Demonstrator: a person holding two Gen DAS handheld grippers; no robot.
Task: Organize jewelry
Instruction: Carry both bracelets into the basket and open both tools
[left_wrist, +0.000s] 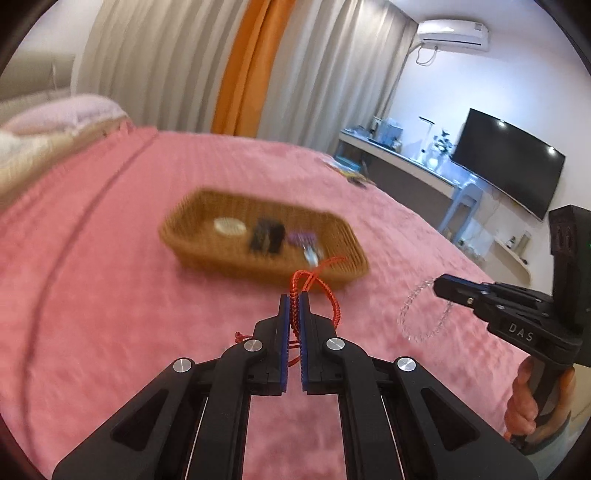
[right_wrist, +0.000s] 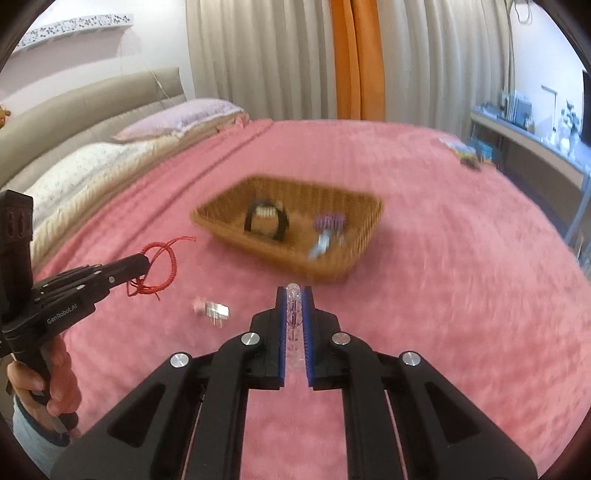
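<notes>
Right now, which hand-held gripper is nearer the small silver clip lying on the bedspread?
Left. The left hand-held gripper, shut on the red cord bracelet, hangs just beside the silver clip. The right hand-held gripper, shut on the clear bead bracelet, sits further off.

Two wrist fisheyes, angled down over bed, sharing basket (left_wrist: 258, 236) (right_wrist: 291, 225)
</notes>
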